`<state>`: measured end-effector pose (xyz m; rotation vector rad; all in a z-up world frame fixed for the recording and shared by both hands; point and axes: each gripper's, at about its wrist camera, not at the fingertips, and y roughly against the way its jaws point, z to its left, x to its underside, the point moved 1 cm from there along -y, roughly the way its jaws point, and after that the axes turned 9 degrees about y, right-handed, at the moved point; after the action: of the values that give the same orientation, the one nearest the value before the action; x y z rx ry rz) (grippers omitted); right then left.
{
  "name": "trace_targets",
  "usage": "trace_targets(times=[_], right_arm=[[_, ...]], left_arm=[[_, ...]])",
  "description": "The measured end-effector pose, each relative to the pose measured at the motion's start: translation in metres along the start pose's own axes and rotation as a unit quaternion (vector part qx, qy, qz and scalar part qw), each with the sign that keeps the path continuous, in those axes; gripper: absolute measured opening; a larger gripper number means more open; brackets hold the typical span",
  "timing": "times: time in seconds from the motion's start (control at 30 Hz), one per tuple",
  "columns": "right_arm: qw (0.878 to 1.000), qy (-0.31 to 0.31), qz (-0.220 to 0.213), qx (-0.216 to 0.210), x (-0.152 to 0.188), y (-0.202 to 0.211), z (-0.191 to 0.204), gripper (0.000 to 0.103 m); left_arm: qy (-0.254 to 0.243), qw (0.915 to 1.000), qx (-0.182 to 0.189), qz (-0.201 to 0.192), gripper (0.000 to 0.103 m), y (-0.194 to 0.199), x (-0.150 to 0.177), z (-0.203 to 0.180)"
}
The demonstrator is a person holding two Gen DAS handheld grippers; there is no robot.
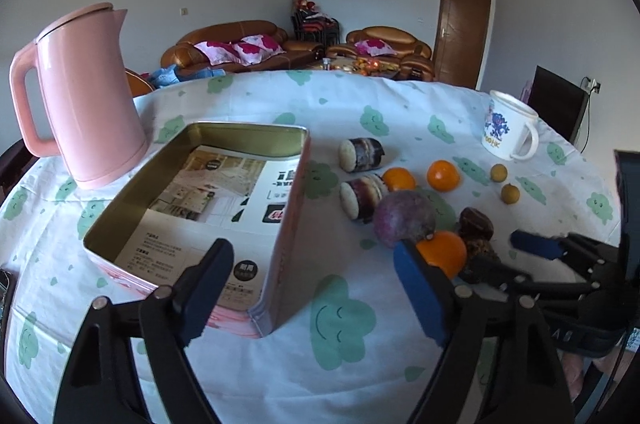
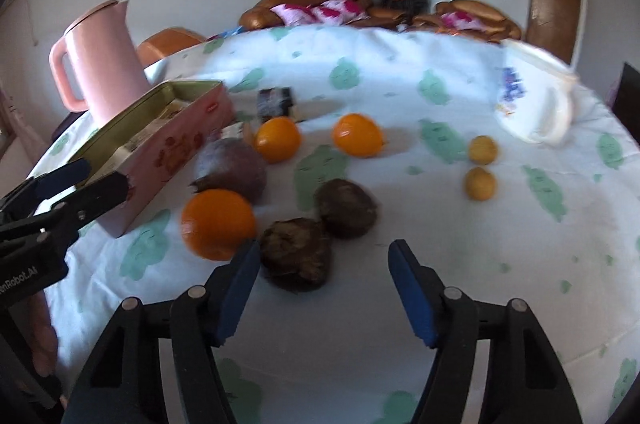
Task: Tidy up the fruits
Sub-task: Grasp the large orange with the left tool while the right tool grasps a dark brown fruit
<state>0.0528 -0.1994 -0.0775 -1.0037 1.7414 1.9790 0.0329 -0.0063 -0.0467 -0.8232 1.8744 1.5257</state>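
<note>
An open pink tin box (image 1: 192, 216) lined with printed paper sits on the cloth-covered table; it also shows in the right wrist view (image 2: 160, 152). Right of it lie three oranges (image 2: 218, 224) (image 2: 278, 139) (image 2: 358, 135), a purple round fruit (image 2: 232, 168), two dark brown rough fruits (image 2: 298, 254) (image 2: 346, 208) and two small yellow fruits (image 2: 483, 149) (image 2: 479, 183). My left gripper (image 1: 316, 288) is open and empty, above the box's near corner. My right gripper (image 2: 322, 288) is open and empty, just short of the near brown fruit.
A pink kettle (image 1: 80, 96) stands behind the box at the left. A white mug (image 1: 508, 130) stands at the far right. Two wrapped rolls (image 1: 362, 152) (image 1: 362, 196) lie between the box and the oranges. The table edge curves close at the front.
</note>
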Motion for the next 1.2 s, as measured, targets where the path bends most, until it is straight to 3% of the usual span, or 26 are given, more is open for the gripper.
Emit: trace_targets(times=[0.1,0.17,0.33,0.6,0.73,0.9,1.2], right_arm=[[1.000,0.003,0.030,-0.008,0.002,-0.012,0.003,0.060],[1.000,-0.006,0.025,-0.017,0.002,-0.011,0.000,0.045],[1.000,-0.011,0.004,-0.014,0.004,-0.001,-0.001,0.044],[0.996,-0.059,-0.036,0.058,0.009,0.022,-0.029,0.044],[0.995,-0.069,-0.045,0.064,0.007,0.025,-0.036,0.044],[0.995,-0.061,-0.039,0.064,0.008,0.023,-0.032,0.044],[0.996,-0.052,-0.045,0.061,0.010,0.024,-0.029,0.044]], left_arm=[[0.001,0.9999,0.009,0.006,0.084,-0.002,0.000,-0.001],[-0.003,0.9999,0.014,0.010,0.084,-0.003,0.001,-0.005],[-0.027,0.9990,0.028,0.020,0.075,-0.007,0.005,-0.024],[-0.045,0.9959,0.060,0.052,0.073,-0.020,0.011,-0.054],[-0.050,0.9922,0.077,0.084,0.058,-0.036,0.014,-0.068],[-0.048,0.9892,0.085,0.110,0.048,-0.053,0.019,-0.072],[-0.028,0.9898,0.100,0.098,0.045,-0.049,0.020,-0.065]])
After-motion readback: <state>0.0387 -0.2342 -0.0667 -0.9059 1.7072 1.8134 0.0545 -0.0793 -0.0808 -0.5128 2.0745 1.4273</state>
